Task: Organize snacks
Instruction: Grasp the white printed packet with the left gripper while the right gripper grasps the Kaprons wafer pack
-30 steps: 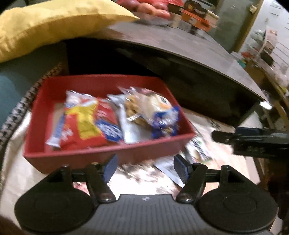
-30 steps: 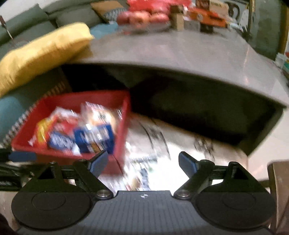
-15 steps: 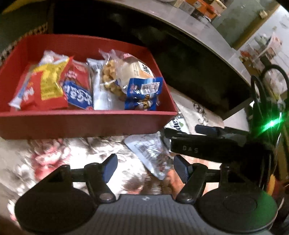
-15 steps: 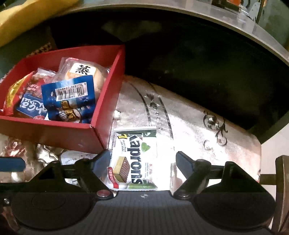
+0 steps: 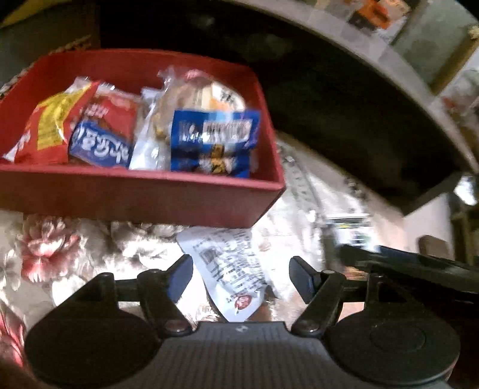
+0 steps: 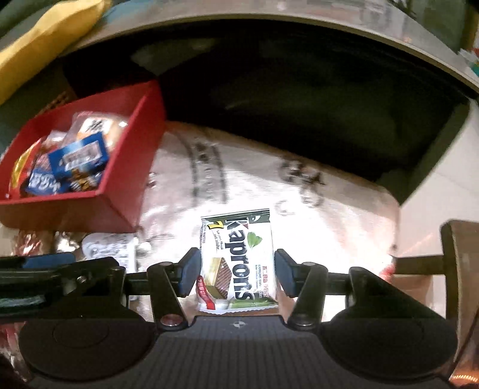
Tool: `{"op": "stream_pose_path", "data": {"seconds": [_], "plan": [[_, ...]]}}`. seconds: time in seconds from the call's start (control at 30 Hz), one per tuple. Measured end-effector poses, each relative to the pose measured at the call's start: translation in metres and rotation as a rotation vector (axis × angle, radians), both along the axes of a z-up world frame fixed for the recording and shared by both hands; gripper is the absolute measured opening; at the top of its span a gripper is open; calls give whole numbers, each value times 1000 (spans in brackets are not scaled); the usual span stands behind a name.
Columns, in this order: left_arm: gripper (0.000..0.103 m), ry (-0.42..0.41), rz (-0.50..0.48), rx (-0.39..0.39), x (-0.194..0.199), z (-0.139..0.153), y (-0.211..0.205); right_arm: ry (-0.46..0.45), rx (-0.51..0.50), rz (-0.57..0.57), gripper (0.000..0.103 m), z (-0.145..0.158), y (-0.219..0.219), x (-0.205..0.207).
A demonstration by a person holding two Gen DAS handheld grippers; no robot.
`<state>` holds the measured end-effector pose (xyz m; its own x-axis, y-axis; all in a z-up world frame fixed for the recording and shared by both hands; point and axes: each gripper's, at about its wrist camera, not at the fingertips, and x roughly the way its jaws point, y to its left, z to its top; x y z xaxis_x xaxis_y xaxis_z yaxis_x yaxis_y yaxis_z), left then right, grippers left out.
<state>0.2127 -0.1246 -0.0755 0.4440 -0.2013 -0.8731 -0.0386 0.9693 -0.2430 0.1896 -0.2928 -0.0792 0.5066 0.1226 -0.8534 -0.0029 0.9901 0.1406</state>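
Between the right gripper's (image 6: pixel 236 273) parted fingers, the Kaprons wafer pack (image 6: pixel 238 258) lies lengthwise; left gripper (image 5: pixel 241 278) gapes too.

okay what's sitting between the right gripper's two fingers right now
The Kaprons wafer packet lies flat on the cloth between the open right gripper fingers, with a gap on each side. That shows in the right wrist view.

Yellow cushion (image 6: pixel 45 39) top left, grey tabletop (image 6: pixel 299 18) above, floral cloth (image 5: pixel 54 245) underneath w/ pink blooms.
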Motion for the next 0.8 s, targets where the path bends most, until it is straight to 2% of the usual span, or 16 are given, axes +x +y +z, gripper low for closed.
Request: {"op": "stream_pose_path", "data": {"seconds": [0.1,0.17,0.2,0.23,0.3,0.47,0.53,0.6,0.67,0.73,0.8], "plan": [[62,2,29,57,-2,-7,-11,-2,30,-19,62,2,-11,0],[53,-2,13,140,-6,-8,-24,-12,51,-14,62,5,-13,-2],[51,-5,3,150,-7,-9,-26,-21,62,-7,62,8,-14,-3],[44,4,-8,141,-10,-8,-25,-27,71,-1,62,10,-14,-6],[42,26,-23,124,-20,-6,-20,-42,84,13,62,15,-13,-10],[41,35,-94,204,-65,-3,-4,-68,99,36,62,24,-13,-21],[41,34,-108,188,-82,-2,8,-81,104,46,62,27,-13,-26],[41,35,-133,215,-96,-1,15,-90,105,58,62,31,-12,-30],[43,44,-150,197,-104,0,20,-92,104,68,62,32,-9,-32],[45,54,-104,165,-103,-1,26,-81,110,78,62,31,-6,-32],[53,42,-84,150,-98,-1,26,-68,109,89,62,28,-1,-29]]}}
